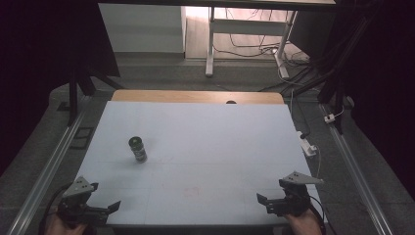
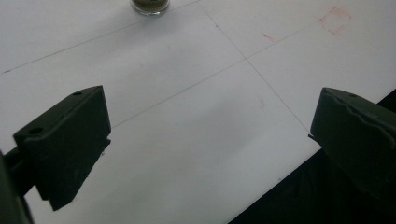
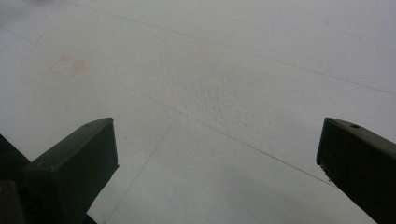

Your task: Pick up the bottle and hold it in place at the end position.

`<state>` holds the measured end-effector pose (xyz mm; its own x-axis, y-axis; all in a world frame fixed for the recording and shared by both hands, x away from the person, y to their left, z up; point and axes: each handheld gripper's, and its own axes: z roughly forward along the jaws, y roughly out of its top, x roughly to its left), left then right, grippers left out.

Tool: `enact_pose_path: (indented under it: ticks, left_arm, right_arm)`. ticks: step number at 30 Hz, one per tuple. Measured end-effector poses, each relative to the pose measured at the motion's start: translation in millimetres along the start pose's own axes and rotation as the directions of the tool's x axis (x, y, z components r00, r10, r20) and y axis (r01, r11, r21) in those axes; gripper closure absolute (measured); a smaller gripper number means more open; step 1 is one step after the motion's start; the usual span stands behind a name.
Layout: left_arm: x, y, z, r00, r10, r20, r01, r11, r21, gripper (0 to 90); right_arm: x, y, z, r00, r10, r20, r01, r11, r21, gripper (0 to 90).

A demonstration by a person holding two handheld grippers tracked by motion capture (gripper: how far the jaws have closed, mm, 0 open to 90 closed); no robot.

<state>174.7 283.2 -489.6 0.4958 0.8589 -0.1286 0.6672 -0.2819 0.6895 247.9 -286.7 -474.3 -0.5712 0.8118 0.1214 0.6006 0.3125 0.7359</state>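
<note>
A small jar (image 1: pixel 138 149) with a dark lid and dark contents stands on the white table (image 1: pixel 205 137), left of the middle. My left gripper (image 1: pixel 104 197) is at the table's near left corner, open and empty, well short of the jar. In the left gripper view the jaws (image 2: pixel 210 135) are wide apart over bare table, and the jar's base (image 2: pixel 149 5) shows at the top edge. My right gripper (image 1: pixel 272 194) is at the near right corner, also open and empty. Its jaws (image 3: pixel 217 158) spread wide over bare white surface.
A faint red square mark (image 1: pixel 191 192) lies near the front edge between the grippers. A wooden strip (image 1: pixel 195 96) runs along the far edge. A white power strip (image 1: pixel 308 147) and cables lie right of the table. Metal rails (image 1: pixel 54 161) flank both sides.
</note>
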Motion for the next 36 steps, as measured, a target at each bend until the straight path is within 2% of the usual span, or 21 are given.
enact_pose_path:
  ticks: [7, 11, 18, 28, 36]
  left_arm:
    - [0.0, 3.4, -0.1, 0.9999, 0.008, 0.008, -0.008, 0.9997, -0.021, 0.0]
    - [-0.9, 5.7, 1.4, 0.9995, 0.030, 0.011, -0.030, 0.9993, -0.023, 0.0]
    - [-0.2, 9.7, 4.3, 0.9987, 0.046, 0.023, -0.045, 0.9982, -0.039, 0.0]
    - [5.1, 17.6, 16.1, 0.9958, 0.060, 0.069, -0.056, 0.9971, -0.051, 0.0]
    - [10.3, 25.5, 27.0, 0.9965, 0.060, 0.058, -0.057, 0.9964, -0.063, 0.0]
  right_arm:
    - [0.4, 0.2, 0.1, 1.0000, -0.004, 0.000, 0.004, 1.000, 0.004, 0.0]
    - [1.1, 0.3, 0.3, 1.0000, -0.006, -0.002, 0.006, 1.000, 0.007, 0.0]
    - [1.2, 0.3, 0.7, 0.9999, -0.014, -0.007, 0.014, 1.000, 0.009, 0.0]
    - [-1.1, 0.3, 0.1, 0.9999, 0.011, -0.012, -0.011, 1.000, 0.005, 0.0]
    - [-0.9, 0.4, 0.6, 0.9999, 0.006, -0.012, -0.006, 1.000, 0.007, 0.0]
